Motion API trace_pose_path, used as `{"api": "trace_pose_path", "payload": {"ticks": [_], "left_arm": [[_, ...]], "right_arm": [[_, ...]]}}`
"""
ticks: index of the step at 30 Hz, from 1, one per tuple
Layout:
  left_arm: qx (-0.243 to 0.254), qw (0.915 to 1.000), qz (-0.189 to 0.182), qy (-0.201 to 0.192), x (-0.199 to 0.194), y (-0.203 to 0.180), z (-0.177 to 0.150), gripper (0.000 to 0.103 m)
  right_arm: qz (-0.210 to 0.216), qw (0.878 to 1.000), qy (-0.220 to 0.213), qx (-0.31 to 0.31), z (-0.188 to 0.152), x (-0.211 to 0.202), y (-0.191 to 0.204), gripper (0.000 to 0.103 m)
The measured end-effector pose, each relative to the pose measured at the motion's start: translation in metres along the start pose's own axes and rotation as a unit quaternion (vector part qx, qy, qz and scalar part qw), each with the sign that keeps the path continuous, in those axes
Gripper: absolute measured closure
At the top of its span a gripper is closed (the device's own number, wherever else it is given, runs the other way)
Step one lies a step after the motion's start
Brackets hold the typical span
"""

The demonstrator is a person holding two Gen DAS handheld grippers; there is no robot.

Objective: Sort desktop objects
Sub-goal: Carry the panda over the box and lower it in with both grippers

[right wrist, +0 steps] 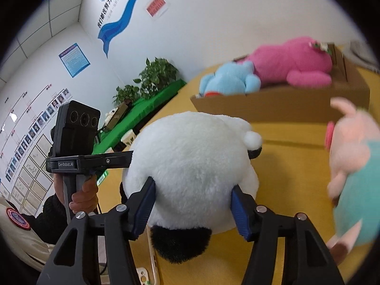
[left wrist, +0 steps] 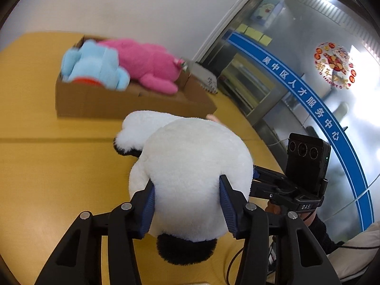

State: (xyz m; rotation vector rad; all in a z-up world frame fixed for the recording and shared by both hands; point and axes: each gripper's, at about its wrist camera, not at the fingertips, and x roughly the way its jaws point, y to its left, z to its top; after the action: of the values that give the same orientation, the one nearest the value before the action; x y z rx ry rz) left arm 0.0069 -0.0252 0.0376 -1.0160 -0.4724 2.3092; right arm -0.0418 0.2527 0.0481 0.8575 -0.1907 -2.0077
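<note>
Panda toy gripped from both sides

The panda toy (left wrist: 190,166) is squeezed between the left tongs (left wrist: 187,204) and right tongs (right wrist: 193,207); even pressure should be kept until the box (left wrist: 123,102) ahead is reached.

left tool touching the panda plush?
Touching. The left wrist view shows the left tool with both blue pads pressed into the panda plush, denting its fur.
</note>
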Motion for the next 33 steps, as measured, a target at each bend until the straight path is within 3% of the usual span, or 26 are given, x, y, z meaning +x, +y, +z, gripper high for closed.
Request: {"api": "trace_pose_path", "payload": {"ticks": [4, 9, 14, 17, 22, 25, 28, 33], "left_arm": [[0.05, 0.9979, -0.003, -0.04, -0.005, -0.01, 0.054, 0.051], [0.114, 0.99, 0.018, -0.081, 0.004, -0.014, 0.146, 0.05], [0.116, 0.9892, 0.021, -0.088, 0.041, 0.018, 0.224, 0.05], [0.104, 0.9916, 0.022, -0.074, 0.072, 0.047, 0.252, 0.05], [0.055, 0.9977, 0.034, -0.022, 0.133, 0.107, 0.257, 0.05], [0.029, 0.9977, 0.053, 0.03, 0.173, 0.137, 0.247, 0.05], [0.048, 0.9945, 0.074, 0.057, 0.192, 0.138, 0.234, 0.05], [0.075, 0.9897, 0.099, 0.072, 0.2, 0.127, 0.218, 0.049]], "right_arm": [[-0.012, 0.999, -0.035, -0.037, 0.04, -0.014, 0.005, 0.045], [-0.023, 0.993, -0.081, -0.08, 0.104, -0.02, -0.001, 0.045], [-0.025, 0.991, -0.106, -0.083, 0.172, 0.001, -0.039, 0.045], [-0.031, 0.992, -0.099, -0.071, 0.196, 0.025, -0.07, 0.045], [-0.022, 0.998, -0.046, -0.025, 0.197, 0.076, -0.127, 0.045], [-0.029, 0.999, 0.014, -0.002, 0.185, 0.116, -0.158, 0.045], [-0.052, 0.996, 0.074, 0.004, 0.169, 0.148, -0.172, 0.044], [-0.074, 0.99, 0.119, 0.02, 0.152, 0.164, -0.18, 0.044]]}}
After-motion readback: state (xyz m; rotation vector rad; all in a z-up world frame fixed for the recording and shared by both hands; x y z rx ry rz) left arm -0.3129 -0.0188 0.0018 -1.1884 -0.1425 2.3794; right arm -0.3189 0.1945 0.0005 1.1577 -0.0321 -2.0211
